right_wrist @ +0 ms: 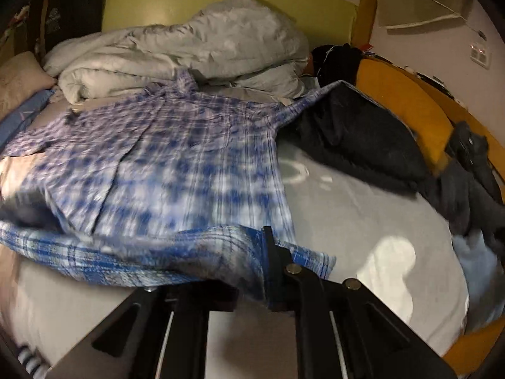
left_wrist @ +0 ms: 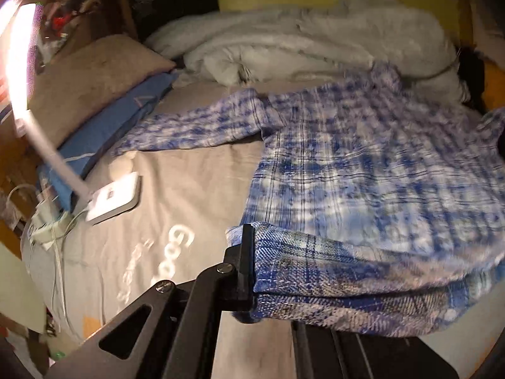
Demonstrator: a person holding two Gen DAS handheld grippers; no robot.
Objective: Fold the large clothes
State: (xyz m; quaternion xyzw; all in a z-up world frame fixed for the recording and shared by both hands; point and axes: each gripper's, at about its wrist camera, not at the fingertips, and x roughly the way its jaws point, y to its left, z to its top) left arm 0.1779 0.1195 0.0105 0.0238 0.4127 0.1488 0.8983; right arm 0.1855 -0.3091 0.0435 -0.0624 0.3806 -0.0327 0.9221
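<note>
My left claw [left_wrist: 252, 268] is clenched on one bottom corner of the blue plaid shirt [left_wrist: 363, 158] and my right claw [right_wrist: 265, 271] grips the other corner of the same hem, so the hem hangs between them while the rest of the shirt lies spread on the bed [right_wrist: 363, 221] ahead of both claws, collar far from me near the rumpled duvet [right_wrist: 189, 50]. The cloth looks light, soft and limp, sagging between my grips, so I judge the hem corners the right hold, kept taut. No containers are in view.
</note>
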